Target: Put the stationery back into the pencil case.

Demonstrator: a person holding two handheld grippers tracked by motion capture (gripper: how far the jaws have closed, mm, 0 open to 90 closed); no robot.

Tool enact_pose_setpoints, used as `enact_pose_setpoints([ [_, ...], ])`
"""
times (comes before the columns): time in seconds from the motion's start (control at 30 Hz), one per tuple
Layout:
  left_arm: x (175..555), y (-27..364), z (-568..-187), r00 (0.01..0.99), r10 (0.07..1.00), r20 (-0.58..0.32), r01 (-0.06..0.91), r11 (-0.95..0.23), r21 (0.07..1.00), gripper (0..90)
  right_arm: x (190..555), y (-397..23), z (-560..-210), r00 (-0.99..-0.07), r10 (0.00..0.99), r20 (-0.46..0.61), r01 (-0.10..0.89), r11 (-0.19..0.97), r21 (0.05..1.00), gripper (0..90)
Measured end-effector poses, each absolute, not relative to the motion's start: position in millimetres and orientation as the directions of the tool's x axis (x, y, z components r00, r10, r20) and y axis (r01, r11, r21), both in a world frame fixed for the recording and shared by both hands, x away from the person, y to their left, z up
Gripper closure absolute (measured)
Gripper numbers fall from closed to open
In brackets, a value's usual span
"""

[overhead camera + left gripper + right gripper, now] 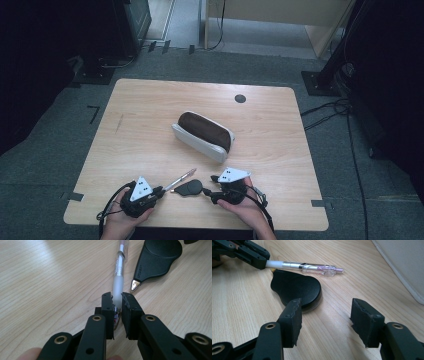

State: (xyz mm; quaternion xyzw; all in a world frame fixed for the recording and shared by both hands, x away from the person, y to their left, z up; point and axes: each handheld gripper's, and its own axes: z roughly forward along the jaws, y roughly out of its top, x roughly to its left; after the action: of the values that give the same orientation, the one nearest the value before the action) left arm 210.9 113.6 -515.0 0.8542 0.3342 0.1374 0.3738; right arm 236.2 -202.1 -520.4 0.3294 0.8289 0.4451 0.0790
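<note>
Left gripper (pixel 117 300): jaws clamped on tip end of pen (pixel 119 277), frosted grip squeezed between the pads. Pen (pixel 181 179) angled away across wooden table (pixel 150 110), clear pink-tinted cap end farthest out. Just beside it, black teardrop-shaped tape dispenser (pixel 156 258), metal tip pointing back toward the left gripper. Right gripper (pixel 325 317): jaws parted about halfway, nothing between them, bare tabletop in the gap, left pad near rounded end of dispenser (pixel 297 288). Farther out, mid-table, white pencil case (pixel 203 136) with brown top, well apart from both.
</note>
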Motion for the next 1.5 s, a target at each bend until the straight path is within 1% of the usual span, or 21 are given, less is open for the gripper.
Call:
enact_pose_setpoints([
  [0.17, 212, 116, -514, 0.738, 0.675, -0.019, 0.471, -0.494, 0.731, 82.1, 236, -201, -520, -0.769, 0.619, 0.161, 0.477, 0.388, 0.788, 42.3],
  [0.5, 213, 122, -505, 0.716, 0.697, -0.025, 0.462, -0.447, 0.766, 82.3, 235, -193, -520, -0.75, 0.644, 0.148, 0.491, 0.394, 0.777, 40.0],
  [0.87, 213, 128, -496, 0.7, 0.713, -0.033, 0.453, -0.408, 0.792, 82.5, 235, -184, -514, -0.741, 0.638, 0.21, 0.517, 0.343, 0.784, 37.1],
  [0.97, 214, 128, -495, 0.699, 0.714, -0.036, 0.451, -0.401, 0.798, 82.5, 236, -181, -515, -0.74, 0.638, 0.213, 0.52, 0.343, 0.782, 36.7],
  [1.17, 215, 127, -497, 0.702, 0.712, -0.03, 0.457, -0.417, 0.785, 82.4, 236, -176, -516, -0.743, 0.634, 0.215, 0.52, 0.344, 0.782, 36.1],
  [1.3, 215, 127, -504, 0.704, 0.71, -0.022, 0.47, -0.442, 0.764, 82.3, 235, -174, -517, -0.746, 0.632, 0.212, 0.52, 0.352, 0.779, 35.9],
  [1.5, 217, 128, -512, 0.707, 0.707, -0.032, 0.5, -0.466, 0.73, 82.2, 236, -175, -519, -0.743, 0.633, 0.218, 0.528, 0.354, 0.772, 35.5],
])
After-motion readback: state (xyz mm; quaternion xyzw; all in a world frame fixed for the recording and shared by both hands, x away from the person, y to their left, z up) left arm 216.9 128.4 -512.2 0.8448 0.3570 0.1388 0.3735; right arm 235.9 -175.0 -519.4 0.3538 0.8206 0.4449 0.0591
